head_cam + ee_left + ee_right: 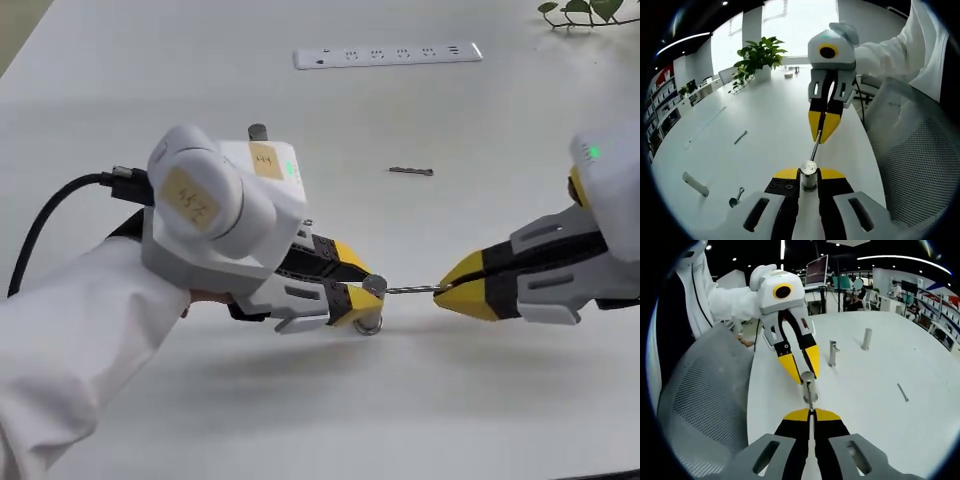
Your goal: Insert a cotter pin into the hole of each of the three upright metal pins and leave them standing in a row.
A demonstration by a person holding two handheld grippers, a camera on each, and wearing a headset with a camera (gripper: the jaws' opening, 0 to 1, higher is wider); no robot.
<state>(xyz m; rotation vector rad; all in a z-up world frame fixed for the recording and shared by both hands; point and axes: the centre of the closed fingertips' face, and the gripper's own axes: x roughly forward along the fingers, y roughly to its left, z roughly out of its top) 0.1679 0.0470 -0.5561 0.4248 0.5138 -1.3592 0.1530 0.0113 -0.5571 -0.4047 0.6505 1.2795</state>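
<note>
White table [200, 110]: left gripper [365, 292] clamps upright pin [809, 177], right gripper [447, 291] pinches cotter pin [410, 290] (horizontal)

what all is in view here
metal pins: three, silver; one in the left gripper, two upright further back
cotter pins: two, grey; one in the right gripper at the held pin, one loose on the table
power strip: one, white, far side
plant: one, green, far right
mesh chair: one, grey, beside table
left gripper: yellow fingers, shut on metal pin
right gripper: yellow fingers, shut on cotter pin
sleeve: one, white, left arm
</note>
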